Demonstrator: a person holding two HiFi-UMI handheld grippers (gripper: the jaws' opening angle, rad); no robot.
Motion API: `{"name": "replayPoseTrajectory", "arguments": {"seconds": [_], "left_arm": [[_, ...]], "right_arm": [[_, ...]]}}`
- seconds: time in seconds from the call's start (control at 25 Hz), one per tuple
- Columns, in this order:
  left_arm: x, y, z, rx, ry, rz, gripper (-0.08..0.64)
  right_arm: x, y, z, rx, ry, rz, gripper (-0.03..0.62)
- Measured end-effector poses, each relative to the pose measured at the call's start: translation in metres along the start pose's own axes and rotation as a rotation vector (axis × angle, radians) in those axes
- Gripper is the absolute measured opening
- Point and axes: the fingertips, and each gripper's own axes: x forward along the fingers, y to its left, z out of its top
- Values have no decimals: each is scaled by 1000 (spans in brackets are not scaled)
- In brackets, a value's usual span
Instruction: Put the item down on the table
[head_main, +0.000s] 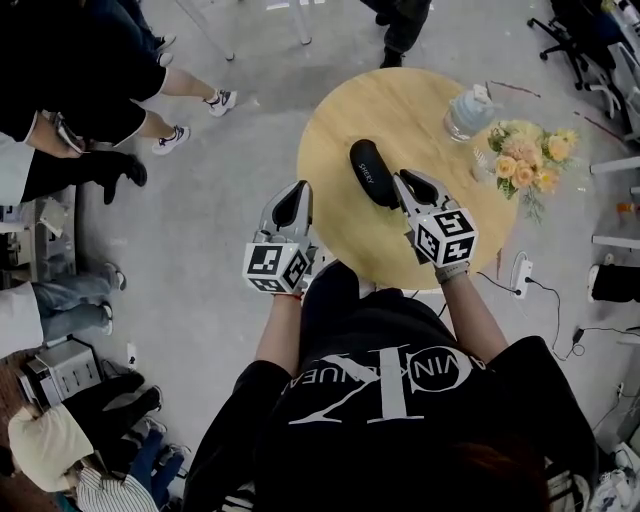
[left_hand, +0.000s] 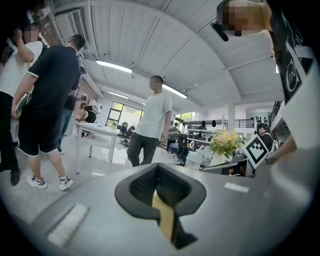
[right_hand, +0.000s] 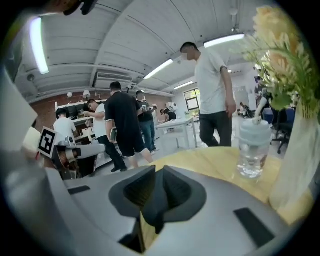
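One black case (head_main: 372, 172), one bottle (head_main: 468, 112)

Clear plastic water bottle with pale cap (head_main: 468, 110) stands upright, just beside a bouquet of yellow and peach flowers (head_main: 527, 160), on my right. White power strip (head_main: 519, 272) lies on the grey floor (head_main: 220, 200). Around me: person in white T-shirt (left_hand: 150, 125) standing; person in black T-shirt and shorts (left_hand: 47, 100) near a white rectangular table (left_hand: 97, 135).
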Motion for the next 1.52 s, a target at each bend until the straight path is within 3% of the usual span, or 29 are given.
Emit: {"name": "replayPoseTrajectory", "arguments": {"seconds": [0.24, 0.92, 1.52], "left_arm": [[1, -5, 13, 12, -34, 0, 11], [-18, 5, 72, 59, -172, 61, 11], [-42, 15, 106, 80, -241, 103, 12]], "right_arm": [[-14, 5, 31, -95, -73, 16, 40], [-40, 14, 96, -187, -217, 26, 35], [-49, 30, 126, -239, -283, 42, 34]]}}
